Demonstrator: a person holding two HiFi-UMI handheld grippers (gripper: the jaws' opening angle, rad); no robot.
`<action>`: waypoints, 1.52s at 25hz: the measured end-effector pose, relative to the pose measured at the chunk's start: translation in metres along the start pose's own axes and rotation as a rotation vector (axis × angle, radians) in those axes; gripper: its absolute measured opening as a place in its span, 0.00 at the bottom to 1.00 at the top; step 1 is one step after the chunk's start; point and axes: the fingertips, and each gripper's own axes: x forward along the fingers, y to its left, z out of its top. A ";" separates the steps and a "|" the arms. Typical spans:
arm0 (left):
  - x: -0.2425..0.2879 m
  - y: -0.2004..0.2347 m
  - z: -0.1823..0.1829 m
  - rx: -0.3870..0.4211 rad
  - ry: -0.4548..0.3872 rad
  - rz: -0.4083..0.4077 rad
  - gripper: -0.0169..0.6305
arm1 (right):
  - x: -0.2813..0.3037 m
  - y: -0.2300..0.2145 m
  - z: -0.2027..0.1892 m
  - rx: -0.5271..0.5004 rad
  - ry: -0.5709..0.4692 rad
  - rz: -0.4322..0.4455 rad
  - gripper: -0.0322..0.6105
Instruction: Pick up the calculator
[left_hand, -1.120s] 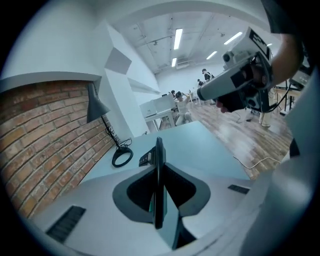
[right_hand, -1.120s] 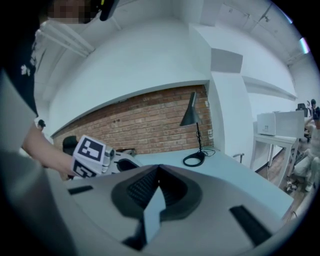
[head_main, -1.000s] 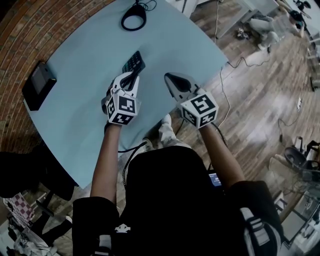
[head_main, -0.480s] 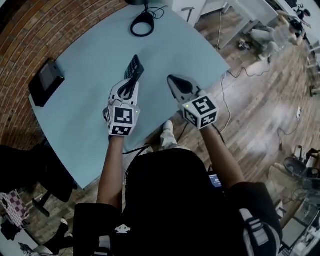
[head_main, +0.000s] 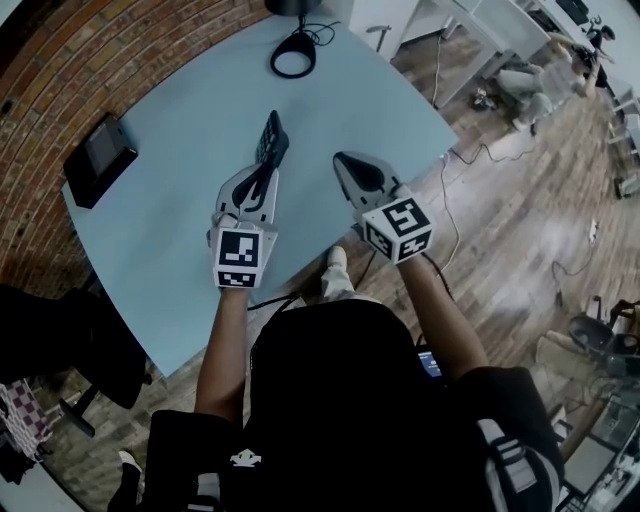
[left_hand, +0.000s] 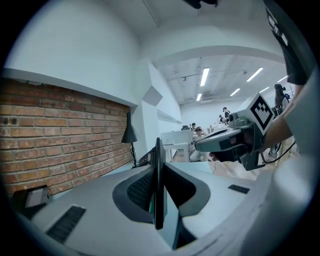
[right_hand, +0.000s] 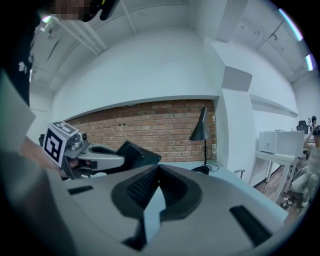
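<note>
We've got the calculator (head_main: 272, 138) clamped in our left gripper (head_main: 263, 170), off the table (head_main: 170, 130). Our right gripper (head_main: 345, 165) is pinched closed, empty. Pickup looks done!

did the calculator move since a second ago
Yes. It lay flat on the table; now the calculator is lifted off it and turned on edge, clamped in the left gripper.

Left tongs (left_hand: 159, 172) clamped on calculator (left_hand: 158, 148), held edge-on; brick wall (left_hand: 60, 135) left
</note>
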 end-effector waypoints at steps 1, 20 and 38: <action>-0.004 0.000 0.002 0.000 -0.010 -0.001 0.12 | 0.000 0.004 0.002 -0.003 -0.003 0.000 0.05; -0.071 -0.002 0.011 -0.025 -0.086 -0.029 0.12 | -0.025 0.063 0.021 -0.030 -0.043 -0.046 0.05; -0.125 -0.014 0.014 -0.041 -0.142 -0.032 0.12 | -0.054 0.119 0.026 -0.083 -0.037 -0.041 0.05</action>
